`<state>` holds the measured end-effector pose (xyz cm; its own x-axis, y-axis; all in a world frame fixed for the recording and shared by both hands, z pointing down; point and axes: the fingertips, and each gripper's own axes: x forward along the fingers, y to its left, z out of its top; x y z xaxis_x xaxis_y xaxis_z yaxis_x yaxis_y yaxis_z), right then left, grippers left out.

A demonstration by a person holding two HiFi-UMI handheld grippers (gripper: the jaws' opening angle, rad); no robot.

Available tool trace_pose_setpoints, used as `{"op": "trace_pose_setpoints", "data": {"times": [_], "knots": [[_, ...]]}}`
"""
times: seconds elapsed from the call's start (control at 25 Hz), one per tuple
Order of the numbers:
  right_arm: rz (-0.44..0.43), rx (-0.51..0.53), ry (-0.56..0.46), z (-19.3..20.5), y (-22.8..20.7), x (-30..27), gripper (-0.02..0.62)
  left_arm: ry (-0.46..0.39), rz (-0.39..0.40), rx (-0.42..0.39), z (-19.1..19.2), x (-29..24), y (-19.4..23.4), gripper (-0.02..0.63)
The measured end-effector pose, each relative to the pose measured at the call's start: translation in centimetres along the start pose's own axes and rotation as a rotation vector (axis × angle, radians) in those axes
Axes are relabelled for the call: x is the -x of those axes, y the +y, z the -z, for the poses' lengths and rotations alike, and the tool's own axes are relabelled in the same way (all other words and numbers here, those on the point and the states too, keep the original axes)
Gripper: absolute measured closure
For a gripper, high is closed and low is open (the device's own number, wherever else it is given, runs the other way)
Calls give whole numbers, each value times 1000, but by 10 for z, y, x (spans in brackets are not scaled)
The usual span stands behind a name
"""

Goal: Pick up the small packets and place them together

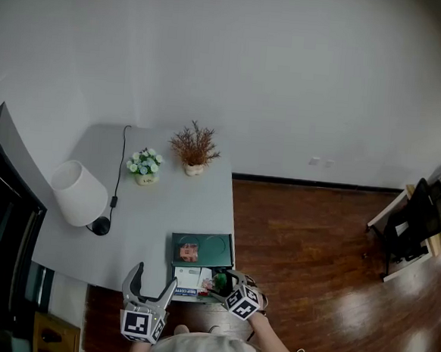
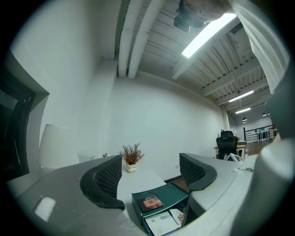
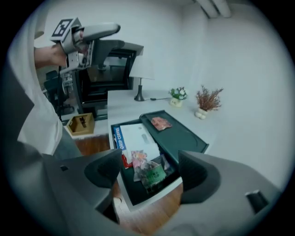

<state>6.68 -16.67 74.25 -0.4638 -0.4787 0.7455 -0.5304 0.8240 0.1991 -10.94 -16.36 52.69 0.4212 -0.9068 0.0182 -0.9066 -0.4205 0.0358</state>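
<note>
A dark green box [image 1: 198,294] stands open at the table's near edge, with its lid [image 1: 218,249] lying behind it. A reddish packet [image 1: 188,252] [image 3: 160,122] rests on the lid. Inside the box are a white drip-coffee carton [image 3: 136,138], a pink packet [image 3: 138,159] and a green packet [image 3: 154,174]. My right gripper [image 3: 150,173] [image 1: 221,279] hovers over these packets with its jaws apart; the green packet lies between them and touches neither pad. My left gripper [image 1: 155,275] [image 2: 152,177] is held up left of the box, open and empty.
A white lamp [image 1: 78,192], a small flower pot [image 1: 145,167] and a dried plant [image 1: 195,150] stand at the back of the table [image 1: 157,212]. A black screen [image 1: 0,222] is at the left, a wooden box [image 1: 56,337] on the floor, and an office chair [image 1: 414,225] at the far right.
</note>
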Motion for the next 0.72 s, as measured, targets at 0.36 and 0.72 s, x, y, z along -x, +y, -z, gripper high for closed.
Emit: {"op": "trace_pose_setpoints", "data": {"times": [0.36, 0.72], "knots": [[-117, 240, 190, 16, 27, -70, 296, 9, -18, -3, 2, 4, 3, 216], [-132, 443, 291, 31, 33, -77, 512, 13, -63, 4, 3, 14, 12, 216]]}}
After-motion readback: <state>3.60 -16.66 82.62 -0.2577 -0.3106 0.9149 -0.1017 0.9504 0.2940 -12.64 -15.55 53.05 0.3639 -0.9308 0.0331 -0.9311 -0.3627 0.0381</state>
